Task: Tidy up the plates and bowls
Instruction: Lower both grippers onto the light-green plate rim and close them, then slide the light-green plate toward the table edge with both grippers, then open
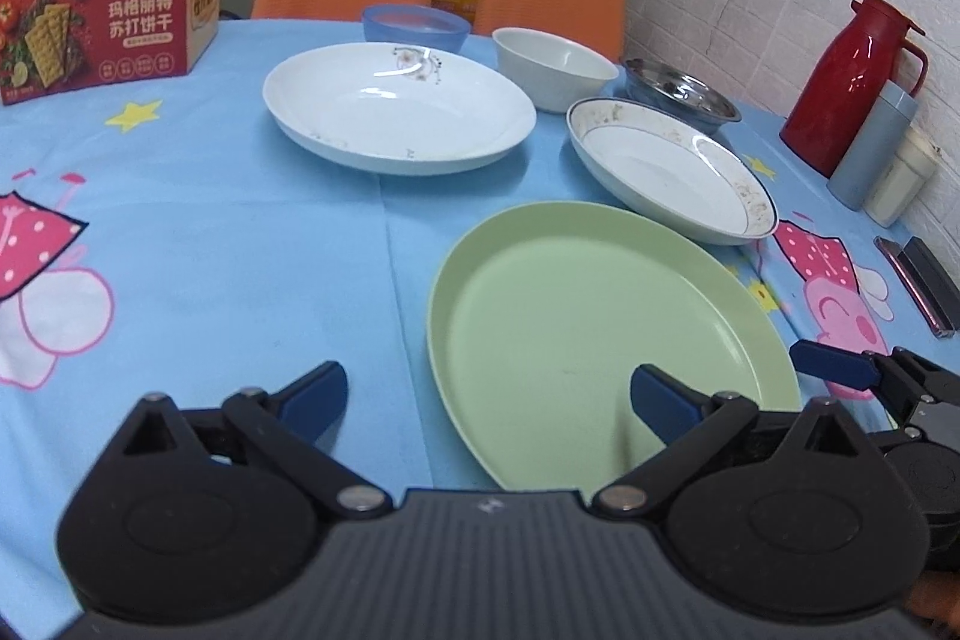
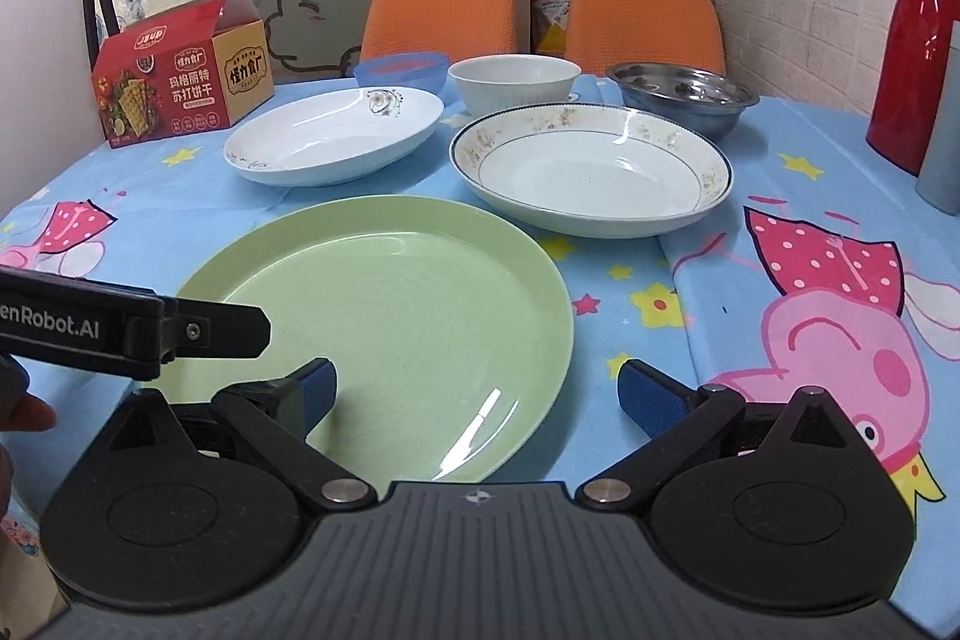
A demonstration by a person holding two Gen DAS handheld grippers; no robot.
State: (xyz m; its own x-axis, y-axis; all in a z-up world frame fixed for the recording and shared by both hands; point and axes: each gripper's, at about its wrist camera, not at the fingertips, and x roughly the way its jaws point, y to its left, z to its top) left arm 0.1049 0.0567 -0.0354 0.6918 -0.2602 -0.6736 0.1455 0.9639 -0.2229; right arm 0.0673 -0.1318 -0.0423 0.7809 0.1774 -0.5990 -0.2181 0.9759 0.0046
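A pale green plate (image 1: 600,334) (image 2: 390,316) lies nearest on the blue cartoon tablecloth. My left gripper (image 1: 489,394) is open over its near left rim, one finger above the cloth and one above the plate. My right gripper (image 2: 483,391) is open over the near right rim in the same way. Neither holds anything. Behind the green plate are a white flower-print plate (image 1: 396,106) (image 2: 336,136) and a blue-rimmed plate (image 1: 672,166) (image 2: 591,172). Farther back stand a white bowl (image 1: 552,64) (image 2: 513,85), a blue bowl (image 1: 414,25) (image 2: 399,70) and a steel bowl (image 1: 678,91) (image 2: 681,91).
A red cracker box (image 1: 108,22) (image 2: 180,88) stands at the back left. At the right, by the wall, are a red thermos (image 1: 852,82) (image 2: 918,70), a grey-blue tumbler (image 1: 870,148) and a phone (image 1: 912,286). Two orange chairs (image 2: 444,10) stand behind the table.
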